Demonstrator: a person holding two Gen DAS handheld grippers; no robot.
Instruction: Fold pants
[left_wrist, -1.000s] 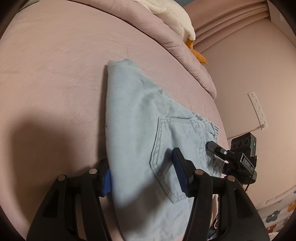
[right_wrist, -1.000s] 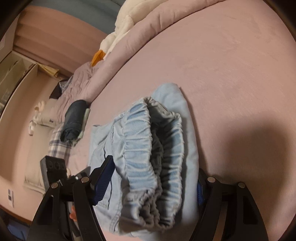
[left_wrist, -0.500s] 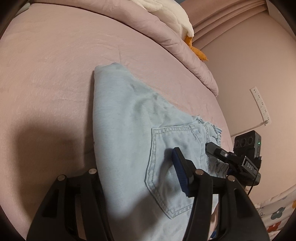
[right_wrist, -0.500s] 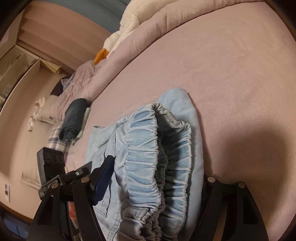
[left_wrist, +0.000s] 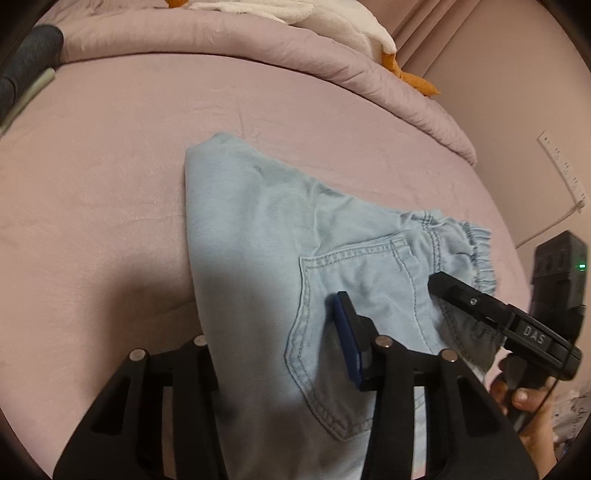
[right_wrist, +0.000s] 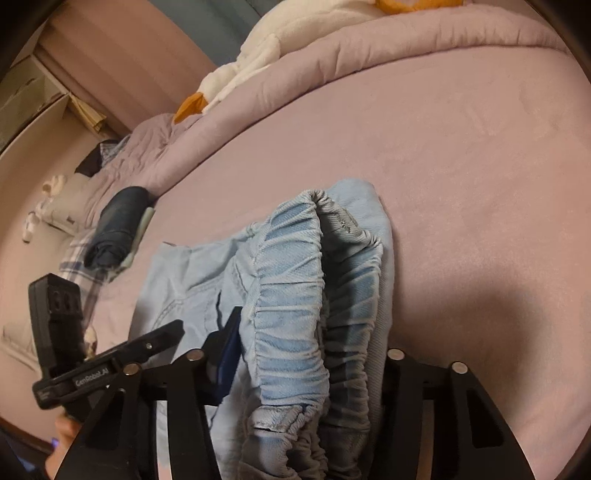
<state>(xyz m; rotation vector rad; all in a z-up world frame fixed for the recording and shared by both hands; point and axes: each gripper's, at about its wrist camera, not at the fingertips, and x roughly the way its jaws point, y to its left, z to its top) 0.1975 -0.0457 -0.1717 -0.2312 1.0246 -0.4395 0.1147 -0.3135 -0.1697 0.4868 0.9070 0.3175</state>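
My pants (left_wrist: 258, 236) lay on the pink bed (left_wrist: 110, 147), already doubled over; my left gripper (left_wrist: 280, 354) straddled the pocket end, my right gripper (right_wrist: 310, 354) the elastic waistband (right_wrist: 291, 295), both spread wide around cloth; I judged one more fold remained.

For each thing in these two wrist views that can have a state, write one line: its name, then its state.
Light blue pants: folded over, lying on the bed, near end held by both grippers.
Elastic waistband: bunched, between the right gripper's fingers.
Left gripper: open around the pants.
Right gripper: open around the waistband.
Dark garment: rolled up.
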